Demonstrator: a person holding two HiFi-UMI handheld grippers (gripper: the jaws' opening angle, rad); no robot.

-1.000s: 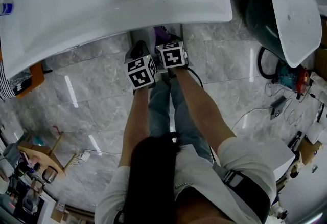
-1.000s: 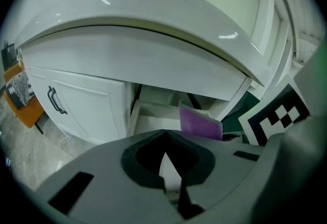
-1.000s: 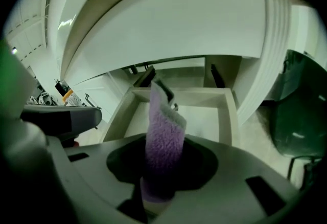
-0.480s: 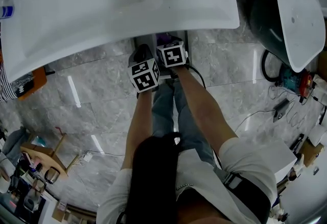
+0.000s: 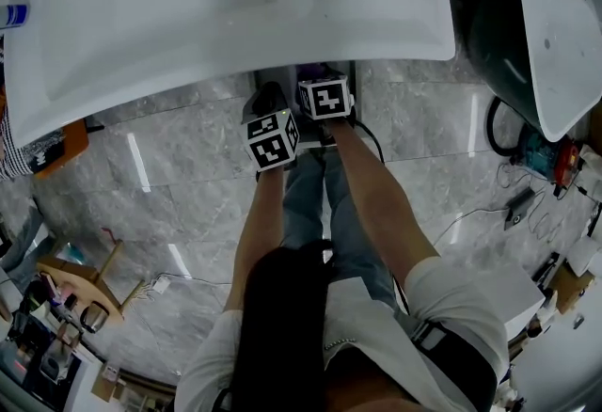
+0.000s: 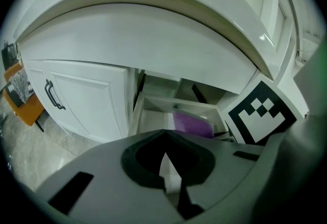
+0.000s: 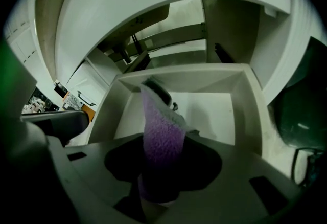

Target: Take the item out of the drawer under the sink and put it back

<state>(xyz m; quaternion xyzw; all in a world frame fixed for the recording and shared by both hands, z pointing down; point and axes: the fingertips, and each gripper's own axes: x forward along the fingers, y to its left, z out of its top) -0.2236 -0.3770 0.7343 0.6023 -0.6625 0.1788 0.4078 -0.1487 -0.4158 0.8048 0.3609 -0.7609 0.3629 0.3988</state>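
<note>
While both of my tongs sit below the front rim of the white ceramic sink basin (image 5: 235, 15), I record the following.

My left gripper (image 6: 165, 132) is clenched: its two jaws meet at the tips and carry nothing. It points at the white open drawer (image 6: 153, 115) under the basin. That drawer is just beside the white panelled cabinet door (image 6: 87, 100) with its dark curved handle (image 6: 51, 96).

My right gripper (image 7: 163, 138) is grasping the purple nubbly soft item (image 7: 159, 118), which has a pale edge and a dark far end. Its jaws have just been easing apart, yet the item stands between them with both jaws against its sides.

The item reaches forward from the jaws into the drawer, with its far end toward the back left corner. Whether that end touches the drawer floor I cannot tell. From the left gripper view the purple item shows inside the right half of the drawer.

From the head view the two black-and-white marker cubes (image 5: 271, 139) sit just beside each other, at the basin's front edge and above the grey marbled floor tiles (image 5: 188, 184).
</note>
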